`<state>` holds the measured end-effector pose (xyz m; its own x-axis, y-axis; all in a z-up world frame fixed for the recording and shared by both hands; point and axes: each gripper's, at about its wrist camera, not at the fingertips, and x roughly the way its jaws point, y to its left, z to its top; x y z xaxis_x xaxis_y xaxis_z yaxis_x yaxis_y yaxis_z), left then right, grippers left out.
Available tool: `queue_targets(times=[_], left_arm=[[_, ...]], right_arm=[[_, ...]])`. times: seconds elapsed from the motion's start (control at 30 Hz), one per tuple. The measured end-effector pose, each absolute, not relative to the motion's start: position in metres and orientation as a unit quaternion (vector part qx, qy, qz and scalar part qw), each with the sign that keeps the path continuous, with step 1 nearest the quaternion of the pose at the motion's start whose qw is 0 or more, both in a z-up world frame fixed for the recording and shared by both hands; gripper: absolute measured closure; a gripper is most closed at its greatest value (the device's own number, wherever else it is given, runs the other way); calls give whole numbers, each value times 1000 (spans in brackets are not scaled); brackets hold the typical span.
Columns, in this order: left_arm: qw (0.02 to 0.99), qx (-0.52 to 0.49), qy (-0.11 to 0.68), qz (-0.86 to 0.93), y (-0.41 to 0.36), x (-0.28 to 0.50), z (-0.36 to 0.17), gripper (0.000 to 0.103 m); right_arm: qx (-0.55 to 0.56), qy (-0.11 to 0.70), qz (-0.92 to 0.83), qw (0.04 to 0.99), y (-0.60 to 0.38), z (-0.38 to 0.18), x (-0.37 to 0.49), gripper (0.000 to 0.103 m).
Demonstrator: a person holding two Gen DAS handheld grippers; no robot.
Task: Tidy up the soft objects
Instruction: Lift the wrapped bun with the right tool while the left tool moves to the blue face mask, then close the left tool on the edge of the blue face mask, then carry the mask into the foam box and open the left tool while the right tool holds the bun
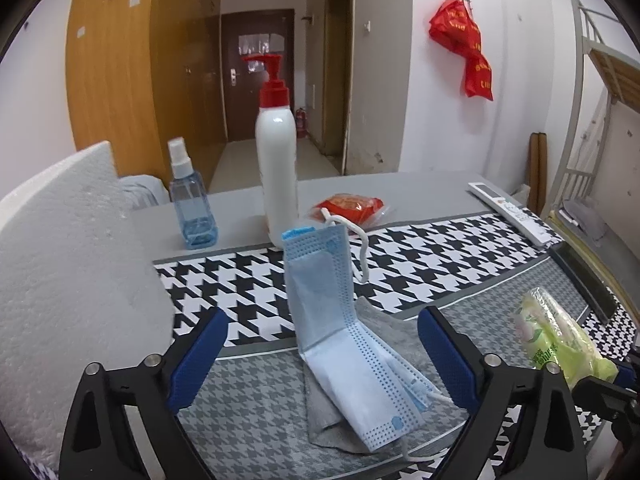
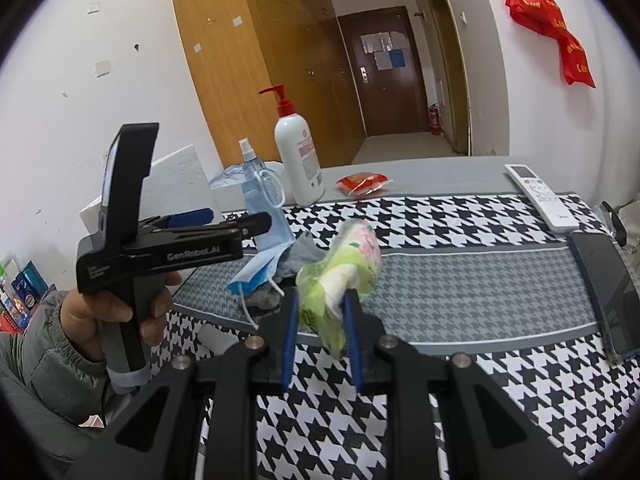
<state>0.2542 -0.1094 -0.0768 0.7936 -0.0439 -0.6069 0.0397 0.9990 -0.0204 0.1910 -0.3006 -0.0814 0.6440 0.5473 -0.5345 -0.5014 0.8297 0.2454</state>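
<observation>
Going left to right: the foam block [image 1: 68,264] sits at the far left edge of the table [image 1: 420,188], just beside the left tool [image 1: 322,354]. That tool stands wide open with nothing pinched, its blue pads either side of the blue face mask [image 1: 344,344]. The mask lies on a grey cloth [image 1: 384,332] on the houndstooth mat [image 1: 440,264]. It's folded roughly in half: the near half lies flat with its long axis running toward the camera, and the far half stands up, leaning toward the pump bottle [image 1: 277,160], ear loop [image 1: 360,240] dangling off the top.

Risks, as I see it: if the pads close here, they could catch the cloth along with the mask and drag both. The upright half could flop or swing into the pump bottle or the spray bottle [image 1: 191,204], both tall and probably easy to tip. The ear loop could snag too.

Further right, the right tool [image 2: 320,308] is clamped on a green tissue pack [image 2: 344,264], held off the table, with its long axis pointing away and up from the tool. The grip is near one end on crinkly plastic, so I'd guess it could slip out or sag.
</observation>
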Motion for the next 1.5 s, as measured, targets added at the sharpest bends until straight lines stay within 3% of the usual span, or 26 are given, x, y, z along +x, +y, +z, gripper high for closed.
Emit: queue_targets(times=[0.37, 0.53, 0.7, 0.8, 1.5], left_arm=[[942, -1, 333, -23, -107, 275, -94, 23], [937, -8, 348, -30, -105, 282, -100, 43], [932, -11, 359, -35, -103, 284, -104, 78], [931, -12, 362, -41, -103, 284, -106, 93], [954, -10, 291, -75, -102, 227, -53, 97]], right_arm=[[40, 310, 287, 906, -304, -85, 191, 77], [43, 310, 283, 907, -306, -85, 191, 77], [41, 312, 282, 907, -305, -86, 191, 77], [42, 311, 280, 907, -306, -85, 190, 77], [31, 295, 264, 918, -303, -68, 179, 77]])
